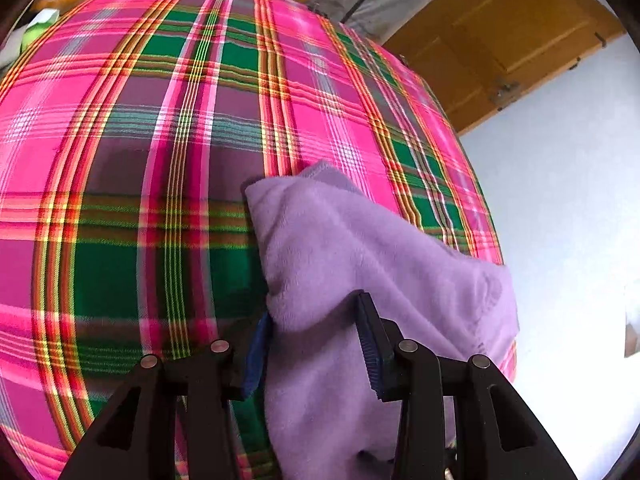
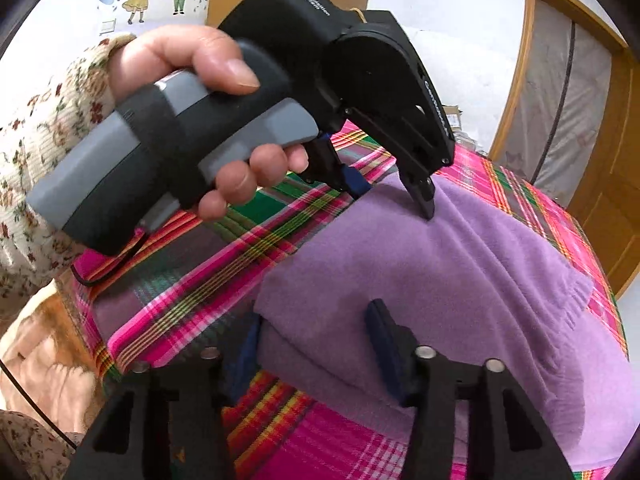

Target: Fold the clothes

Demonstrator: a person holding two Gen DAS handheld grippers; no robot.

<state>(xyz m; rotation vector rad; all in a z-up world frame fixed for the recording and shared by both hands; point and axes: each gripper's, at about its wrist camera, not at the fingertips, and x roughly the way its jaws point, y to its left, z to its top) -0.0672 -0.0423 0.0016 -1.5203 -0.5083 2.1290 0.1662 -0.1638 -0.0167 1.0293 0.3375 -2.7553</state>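
A folded purple fleece garment point(image 1: 360, 248) lies on a bed covered in pink and green plaid point(image 1: 160, 160), close to its right edge. My left gripper point(image 1: 314, 344) is open, and its blue pads straddle the near corner of the fleece. In the right wrist view the same garment point(image 2: 460, 280) lies across the plaid cover point(image 2: 192, 288). My right gripper point(image 2: 314, 348) is open with a thick folded edge between its fingers. The left gripper point(image 2: 390, 196) stands at the far edge, one fingertip pressing into the fleece, held by a person's hand point(image 2: 192, 60).
The bed's right edge drops to a white floor point(image 1: 560, 200), with a wooden door point(image 1: 500, 40) beyond. A floral sleeve point(image 2: 48, 140) reaches in from the left. A beige blanket point(image 2: 40, 340) and a thin black cable point(image 2: 24, 396) lie at the lower left.
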